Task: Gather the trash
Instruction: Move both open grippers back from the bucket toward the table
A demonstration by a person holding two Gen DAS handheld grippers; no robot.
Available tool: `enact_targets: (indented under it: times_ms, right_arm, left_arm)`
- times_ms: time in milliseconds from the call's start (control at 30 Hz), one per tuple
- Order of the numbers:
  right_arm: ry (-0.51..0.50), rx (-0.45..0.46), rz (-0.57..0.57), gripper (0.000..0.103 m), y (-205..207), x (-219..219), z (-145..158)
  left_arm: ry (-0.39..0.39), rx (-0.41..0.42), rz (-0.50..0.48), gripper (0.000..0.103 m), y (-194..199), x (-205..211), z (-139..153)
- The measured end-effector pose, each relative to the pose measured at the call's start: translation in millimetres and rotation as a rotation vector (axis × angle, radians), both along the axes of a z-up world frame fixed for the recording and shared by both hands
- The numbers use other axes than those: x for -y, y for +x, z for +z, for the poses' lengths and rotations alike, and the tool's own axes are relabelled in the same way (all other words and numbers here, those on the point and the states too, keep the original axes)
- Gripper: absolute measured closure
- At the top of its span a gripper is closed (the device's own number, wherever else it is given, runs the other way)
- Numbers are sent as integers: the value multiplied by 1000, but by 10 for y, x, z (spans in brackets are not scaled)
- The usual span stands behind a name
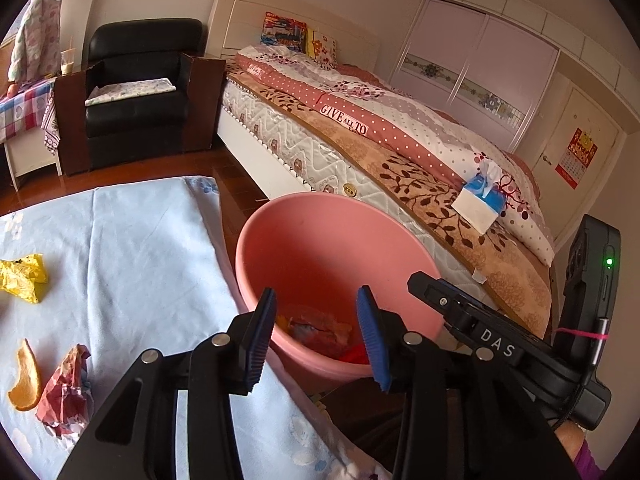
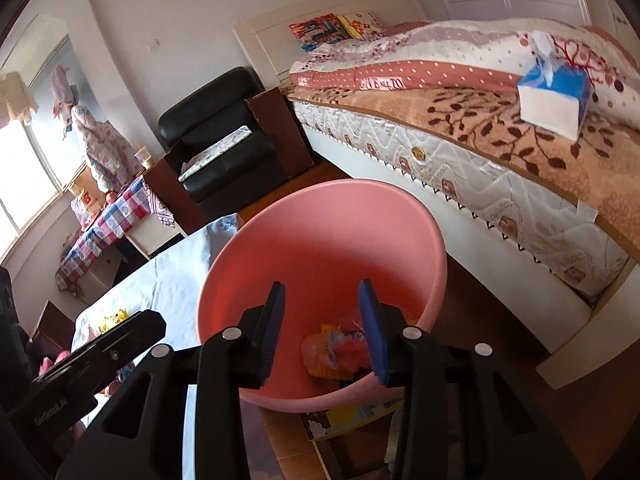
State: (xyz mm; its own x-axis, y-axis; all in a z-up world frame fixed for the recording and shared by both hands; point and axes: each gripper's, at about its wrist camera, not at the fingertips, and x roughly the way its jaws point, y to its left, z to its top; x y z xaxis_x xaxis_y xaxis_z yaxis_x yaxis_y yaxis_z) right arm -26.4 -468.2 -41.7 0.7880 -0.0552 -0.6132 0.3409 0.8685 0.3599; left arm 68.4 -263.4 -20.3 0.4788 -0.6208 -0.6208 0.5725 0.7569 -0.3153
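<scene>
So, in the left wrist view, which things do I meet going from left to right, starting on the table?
yellow wrapper → orange peel → crumpled red wrapper → pink bin → tissue box → wall calendar

The bucket [image 1: 320, 240] is smooth pink plastic with a matt look. A crumpled paper wrapper [image 1: 66, 392] lies on pale cloth [image 1: 140, 248]; the floor [image 1: 120, 166] is glossy wood.

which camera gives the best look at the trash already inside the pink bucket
The right wrist view: it looks down into the round pink plastic bucket, showing the colourful crumpled trash. The left wrist view shows only a sliver.
</scene>
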Motion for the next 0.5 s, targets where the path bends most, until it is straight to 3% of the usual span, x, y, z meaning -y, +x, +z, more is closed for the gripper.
enact_targets:
  times_ms: [300,500]
  right_arm:
    - [-42,21,61,64,-44,-345,140]
    - [-61,47,132,64,-50,-682,246]
  left_arm:
    - [1,33,48,62,-95,-350,97]
    - [19,53,139,62,-124,-783,180]
